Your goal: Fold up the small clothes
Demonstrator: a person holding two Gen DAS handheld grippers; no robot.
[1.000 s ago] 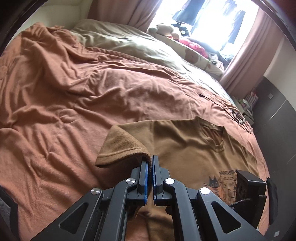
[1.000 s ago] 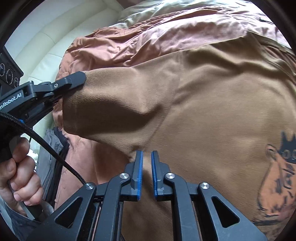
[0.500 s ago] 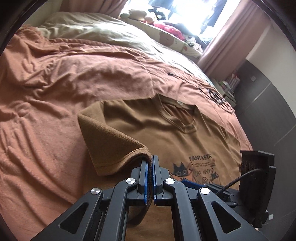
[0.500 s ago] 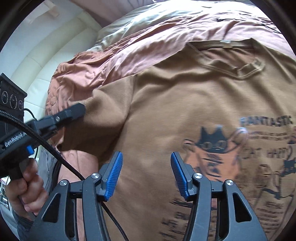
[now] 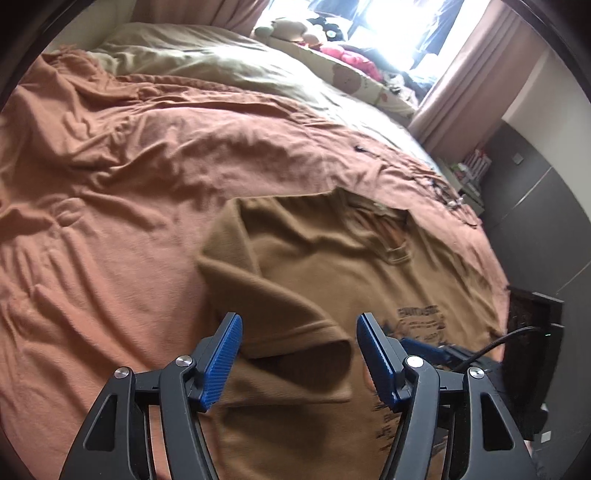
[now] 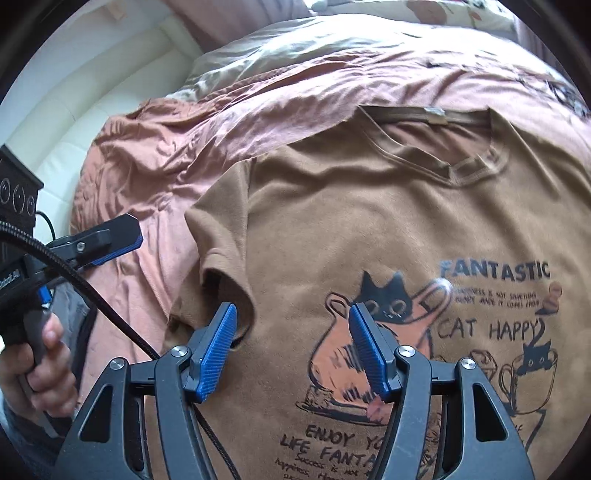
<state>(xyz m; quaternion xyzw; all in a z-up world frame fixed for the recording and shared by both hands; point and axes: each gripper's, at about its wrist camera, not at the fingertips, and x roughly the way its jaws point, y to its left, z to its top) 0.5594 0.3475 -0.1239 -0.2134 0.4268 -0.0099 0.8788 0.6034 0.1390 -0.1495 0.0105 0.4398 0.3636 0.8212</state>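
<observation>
A small brown T-shirt (image 5: 373,280) with a cat print lies face up on the orange bedspread (image 5: 122,177). Its left sleeve (image 5: 280,328) is folded inward onto the chest. My left gripper (image 5: 299,354) hovers open just above that sleeve, with nothing between its blue pads. In the right wrist view the same T-shirt (image 6: 369,229) fills the frame, its sleeve (image 6: 221,258) folded in at the left. My right gripper (image 6: 291,347) is open above the cat print (image 6: 384,302). The left gripper (image 6: 110,236) shows at the left edge, held by a hand (image 6: 40,369).
Beige pillows (image 5: 207,62) and soft toys (image 5: 295,29) lie at the far end of the bed by a bright window with pink curtains (image 5: 472,85). A dark cable (image 5: 443,192) lies on the bedspread beyond the collar. A white padded headboard (image 6: 85,99) stands left.
My left gripper has opened and let go of the sleeve, which now lies folded on the chest. The right gripper opened earlier and has pulled back over the print.
</observation>
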